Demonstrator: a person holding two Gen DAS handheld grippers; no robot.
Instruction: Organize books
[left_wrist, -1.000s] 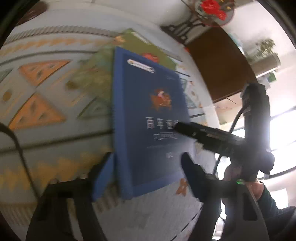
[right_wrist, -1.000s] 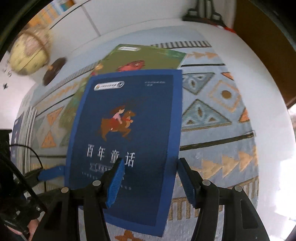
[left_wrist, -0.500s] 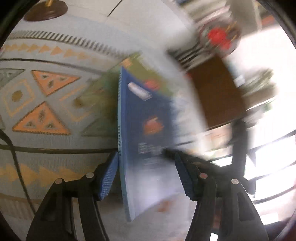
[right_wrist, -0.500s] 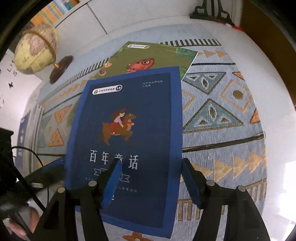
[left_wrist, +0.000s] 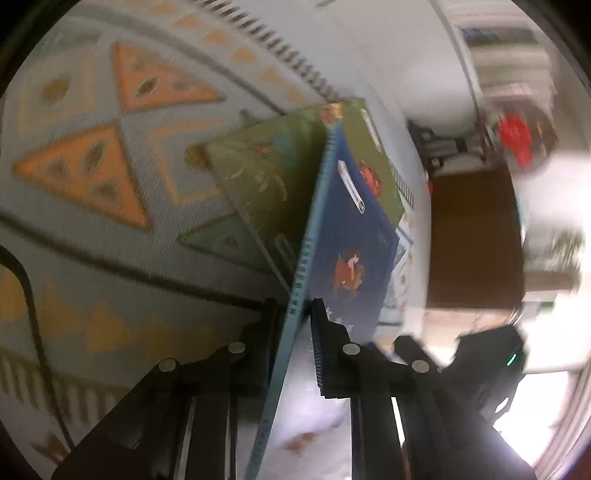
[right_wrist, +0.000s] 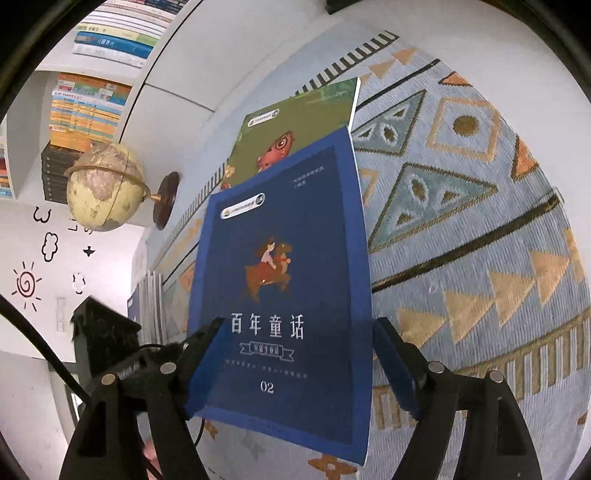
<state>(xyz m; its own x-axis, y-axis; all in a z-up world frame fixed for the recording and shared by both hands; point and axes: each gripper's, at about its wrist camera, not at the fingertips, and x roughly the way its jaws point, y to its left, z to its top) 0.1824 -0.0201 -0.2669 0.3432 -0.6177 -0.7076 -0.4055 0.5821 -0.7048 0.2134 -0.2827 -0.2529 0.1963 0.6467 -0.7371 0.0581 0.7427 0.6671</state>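
Note:
A dark blue storybook (right_wrist: 291, 229) with a rider on its cover is tilted up on its long edge above a green book (right_wrist: 295, 122) that lies flat on the patterned rug (right_wrist: 461, 221). My left gripper (left_wrist: 295, 310) is shut on the blue book (left_wrist: 347, 229) at its lower spine edge, one finger on each cover. The green book (left_wrist: 266, 177) shows behind it. My right gripper (right_wrist: 295, 332) straddles the lower part of the cover with its jaws opening wide and the pads off the book. The left gripper's black body (right_wrist: 99, 332) shows at the book's left.
A globe (right_wrist: 105, 186) on a wooden base stands at the rug's far left, before a white shelf of stacked books (right_wrist: 88, 110). Thin booklets (right_wrist: 151, 306) lie left of the blue book. A dark wooden cabinet (left_wrist: 476, 240) is on the right. The right gripper's body (left_wrist: 491, 362) is close by.
The left jaws closed onto the blue book's edge and the hand rolled, tipping the book from flat up onto its side. The right jaws spread wider and the view tilted.

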